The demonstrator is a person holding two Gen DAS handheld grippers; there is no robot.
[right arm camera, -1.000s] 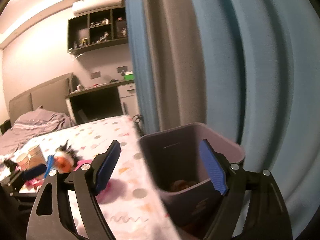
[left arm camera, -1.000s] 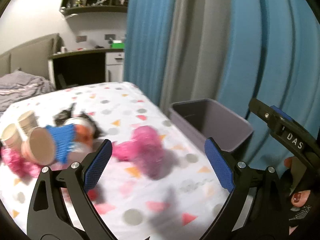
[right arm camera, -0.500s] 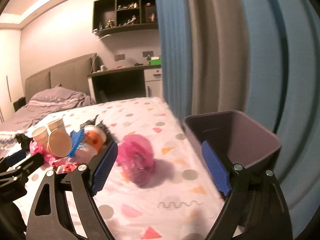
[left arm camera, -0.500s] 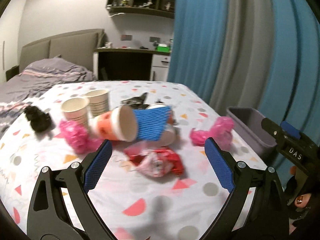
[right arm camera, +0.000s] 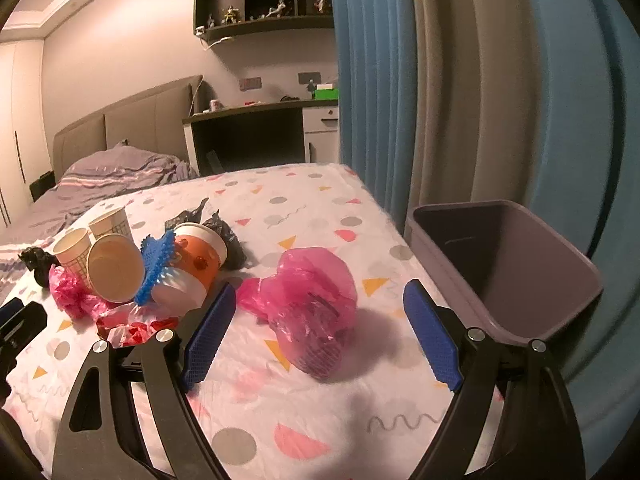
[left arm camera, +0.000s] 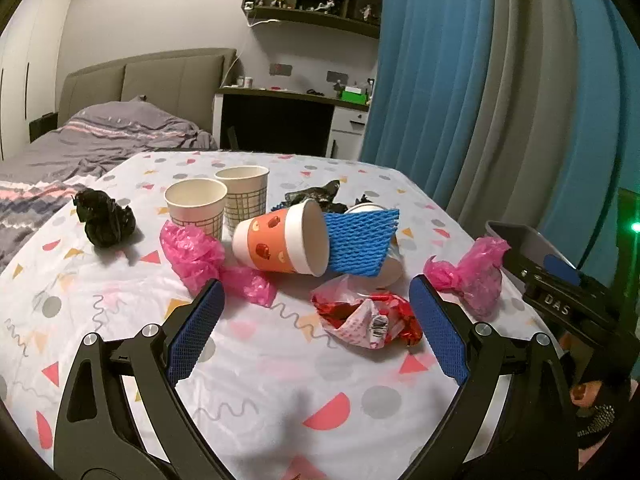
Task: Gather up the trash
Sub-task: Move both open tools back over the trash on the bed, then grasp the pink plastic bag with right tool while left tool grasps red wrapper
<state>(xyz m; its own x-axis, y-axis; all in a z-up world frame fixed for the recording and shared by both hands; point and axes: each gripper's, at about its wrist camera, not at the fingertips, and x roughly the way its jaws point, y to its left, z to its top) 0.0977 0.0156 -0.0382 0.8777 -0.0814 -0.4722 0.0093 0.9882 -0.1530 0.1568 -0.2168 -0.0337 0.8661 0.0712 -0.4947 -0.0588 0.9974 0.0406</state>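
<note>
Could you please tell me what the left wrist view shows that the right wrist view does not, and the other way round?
Only the left wrist view shows the crumpled red and white foil wrapper in full, and the right gripper's black body at the frame's edge. Only the right wrist view shows the grey plastic bin's open inside, and the crumpled pink plastic bag lying between the open right gripper fingers. Both show the patterned bed sheet, the tipped orange paper cup, the blue foam net sleeve and the two upright checked paper cups.
</note>
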